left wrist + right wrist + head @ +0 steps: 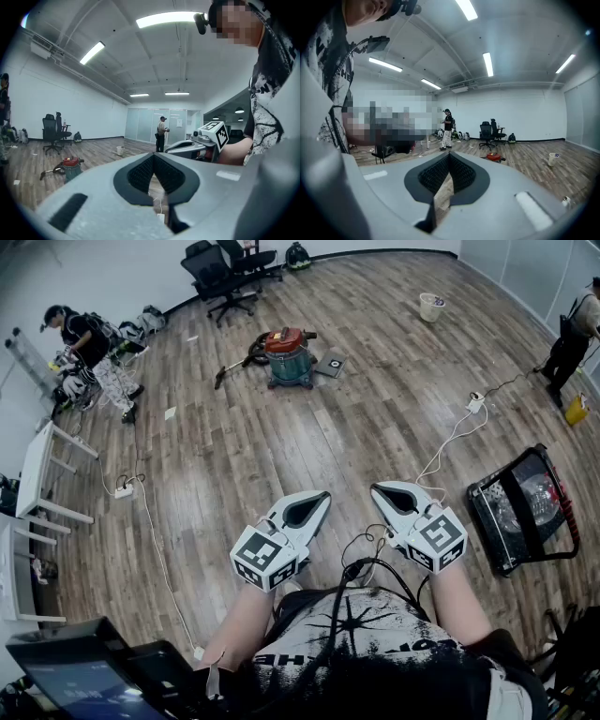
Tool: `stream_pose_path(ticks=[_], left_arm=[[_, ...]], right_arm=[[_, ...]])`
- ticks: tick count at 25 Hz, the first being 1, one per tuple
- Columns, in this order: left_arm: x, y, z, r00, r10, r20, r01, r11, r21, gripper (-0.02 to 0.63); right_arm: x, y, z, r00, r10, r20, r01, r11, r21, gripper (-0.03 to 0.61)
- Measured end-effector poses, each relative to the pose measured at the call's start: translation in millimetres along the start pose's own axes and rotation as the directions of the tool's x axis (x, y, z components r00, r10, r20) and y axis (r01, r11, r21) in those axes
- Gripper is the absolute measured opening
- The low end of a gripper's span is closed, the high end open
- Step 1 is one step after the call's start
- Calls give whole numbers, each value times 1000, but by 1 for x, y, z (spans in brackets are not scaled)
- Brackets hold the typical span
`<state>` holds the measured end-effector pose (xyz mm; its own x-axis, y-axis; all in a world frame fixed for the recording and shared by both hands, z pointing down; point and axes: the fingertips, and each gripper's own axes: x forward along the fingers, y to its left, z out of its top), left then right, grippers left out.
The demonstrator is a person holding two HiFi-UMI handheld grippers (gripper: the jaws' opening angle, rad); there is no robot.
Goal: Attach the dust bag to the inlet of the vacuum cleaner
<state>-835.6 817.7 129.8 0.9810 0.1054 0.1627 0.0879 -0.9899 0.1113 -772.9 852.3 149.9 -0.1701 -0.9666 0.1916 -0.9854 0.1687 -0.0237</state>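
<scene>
Vacuum [288, 357], with a red top and a grey drum, stands on the wood floor [375, 399] well ahead of the person, its dark hose [234, 367] trailing to the left. One flat grey piece [330, 365] lies just beside it on the right; I cannot tell what it is.

The room is large, with plank flooring, white walls, a glass partition at the far end and strip lights on the ceiling. Two black chairs [225, 273] stand by the far wall. Two other people are in view: one [89, 343] bent over gear at the left, one [570, 338] at the right edge. One pale bucket [431, 307] sits alone on the floor. Two white power strips lie on the planks, one [124, 489] at the left and one [476, 404] at the right, each with a cable. White tables [37, 474] line the left wall, and one black crate [525, 507] lies at the right.

The left gripper [323, 495] and right gripper [375, 488] are held side by side in front of the person, pointing roughly level. Each has its jaws pressed together with nothing between them, well apart from the vacuum.
</scene>
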Motion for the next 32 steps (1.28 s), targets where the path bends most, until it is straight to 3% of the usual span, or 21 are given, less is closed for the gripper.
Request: stream_pose_path(ticks=[15,32], left_arm=[[5,2,-1,1000,-3,13,3,1000,-25,-6],[14,-16,-6,999,-9,-42,10,1000,17,-6]], right_arm=[[5,6,-1,997,71,22,-72,997,42,5],[-8,5,-5,997,69,36,-70,997,45,5]])
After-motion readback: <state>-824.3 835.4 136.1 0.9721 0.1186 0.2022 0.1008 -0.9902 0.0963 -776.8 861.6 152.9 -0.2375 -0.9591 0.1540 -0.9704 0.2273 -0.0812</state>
